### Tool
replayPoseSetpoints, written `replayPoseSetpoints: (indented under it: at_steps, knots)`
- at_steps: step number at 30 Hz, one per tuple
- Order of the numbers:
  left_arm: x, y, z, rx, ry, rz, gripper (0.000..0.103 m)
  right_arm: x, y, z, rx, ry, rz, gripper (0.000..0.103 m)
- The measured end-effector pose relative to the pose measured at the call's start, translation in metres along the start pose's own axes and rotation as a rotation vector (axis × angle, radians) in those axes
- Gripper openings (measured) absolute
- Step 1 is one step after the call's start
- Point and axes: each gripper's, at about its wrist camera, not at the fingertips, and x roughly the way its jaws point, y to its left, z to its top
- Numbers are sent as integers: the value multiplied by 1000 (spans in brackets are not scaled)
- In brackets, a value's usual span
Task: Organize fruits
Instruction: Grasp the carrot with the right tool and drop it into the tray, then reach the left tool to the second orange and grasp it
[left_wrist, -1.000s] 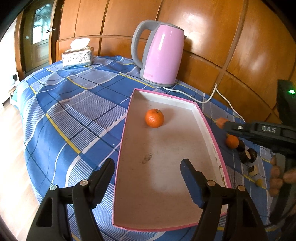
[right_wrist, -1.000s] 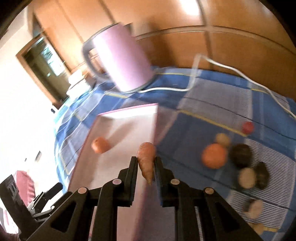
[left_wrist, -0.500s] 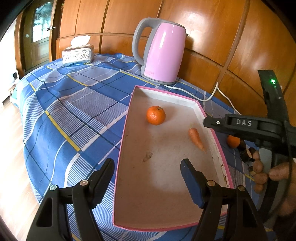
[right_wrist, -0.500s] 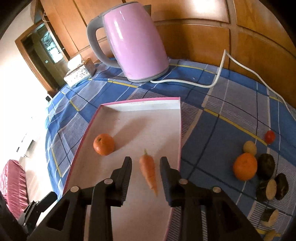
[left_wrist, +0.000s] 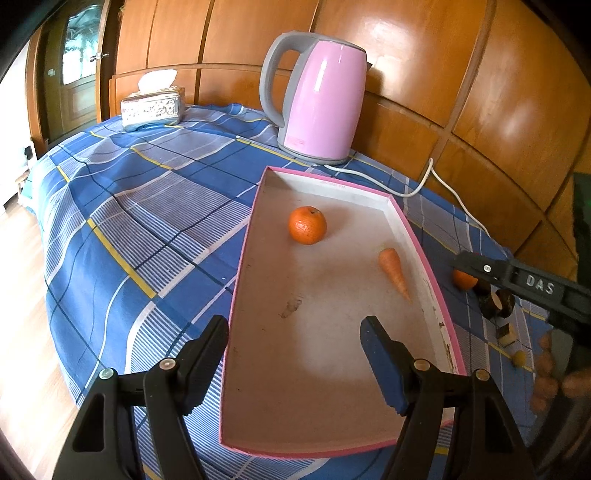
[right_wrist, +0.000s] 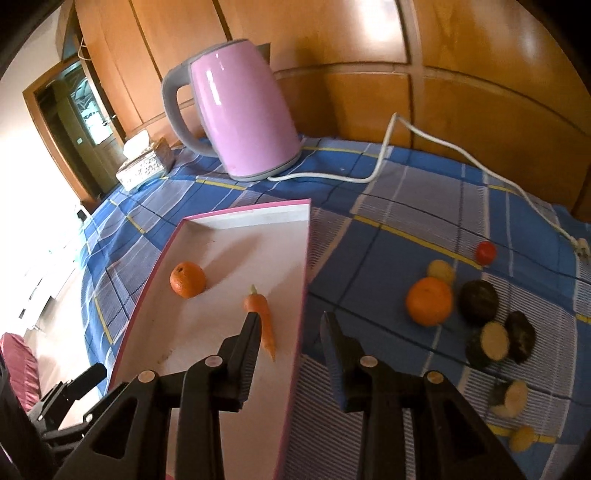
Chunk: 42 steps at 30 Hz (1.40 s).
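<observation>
1. A pink electric kettle (left_wrist: 320, 99) with a grey handle stands upright on the tabletop, near the wooden wall panelling (left_wrist: 461, 66).
2. Its white power cord (right_wrist: 388, 147) trails across the cloth.
3. A blue checked tablecloth (left_wrist: 147, 206) with yellow lines covers the tabletop.
4. A silver patterned tissue box (left_wrist: 153, 107), a white tissue sticking up, sits at the far corner.
5. A wooden door (left_wrist: 79, 74) with a glass pane stands beyond.

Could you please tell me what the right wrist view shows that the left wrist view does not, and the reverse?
Only the right wrist view shows the red fruit and the whole loose pile with its dark pieces. Only the left wrist view shows the tray's near rim and the person's hand. Both show the kettle, the tray's orange and the carrot.
</observation>
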Motion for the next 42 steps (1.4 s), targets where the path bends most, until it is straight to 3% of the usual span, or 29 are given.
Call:
replayPoseSetpoints:
  at_steps: [25, 30, 42]
  knots:
    - [-4, -15, -2, 40, 4, -31, 74, -54, -44, -54, 6, -108, -262, 34]
    - [-3, -20, -3, 59, 14, -49, 74, -70, -75, -65, 72, -146, -356, 34]
    - [-6, -40, 3, 129, 13, -103, 74, -107, -178, -102, 396, -170, -592, 36]
